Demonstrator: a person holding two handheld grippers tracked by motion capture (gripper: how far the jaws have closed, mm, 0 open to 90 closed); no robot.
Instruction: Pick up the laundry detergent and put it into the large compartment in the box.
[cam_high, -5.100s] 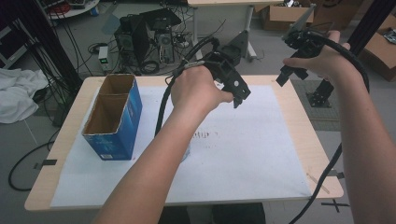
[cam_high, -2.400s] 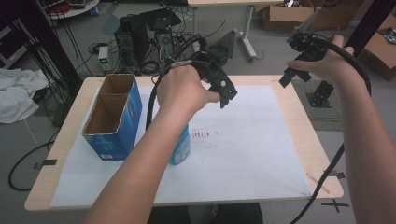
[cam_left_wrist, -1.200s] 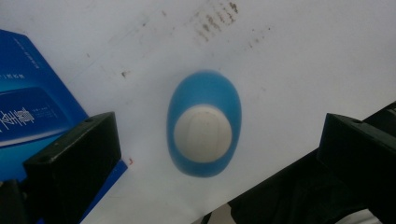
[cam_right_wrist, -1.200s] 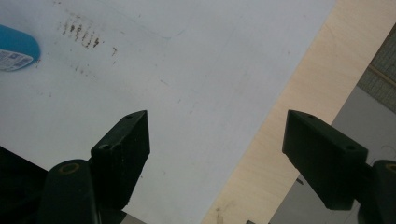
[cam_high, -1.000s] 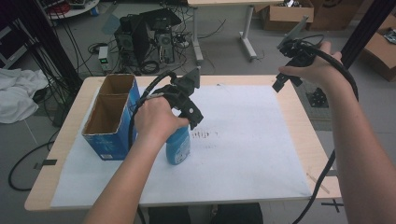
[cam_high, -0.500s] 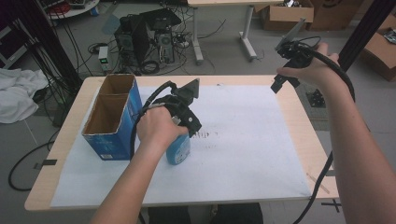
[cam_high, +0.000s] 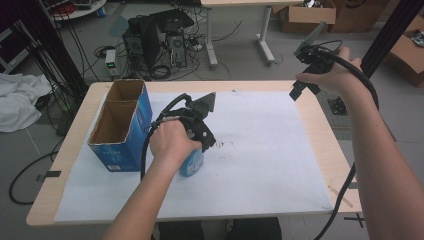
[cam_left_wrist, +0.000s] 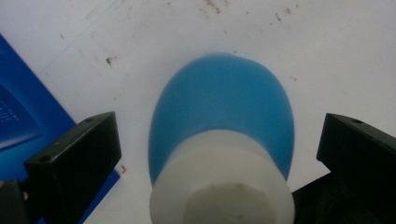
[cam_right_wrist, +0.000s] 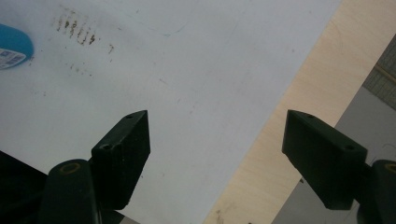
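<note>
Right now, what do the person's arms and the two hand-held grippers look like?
Both forearms are bare, with no sleeves or gloves showing. The left hand-held gripper has two blocky matte-black jaws with small screw holes, a grey three-cornered plate on top, and a black cable looping from its body. The right hand-held gripper has the same black jaws, a grey plate, and a thick black cable trailing down past the table edge.

The person's left forearm (cam_high: 145, 200) reaches in from the bottom edge, angled forward and slightly right; the left hand (cam_high: 171, 142) wraps the left gripper (cam_high: 207, 145) from above, knuckles up, tool pointed downward; its jaws stand wide apart; the right arm (cam_high: 380, 165) stretches forward along the right side, raised; the right hand (cam_high: 336, 75) holds the right gripper (cam_high: 296, 92) aloft, tilted down and leftward, jaws spread wide.
</note>
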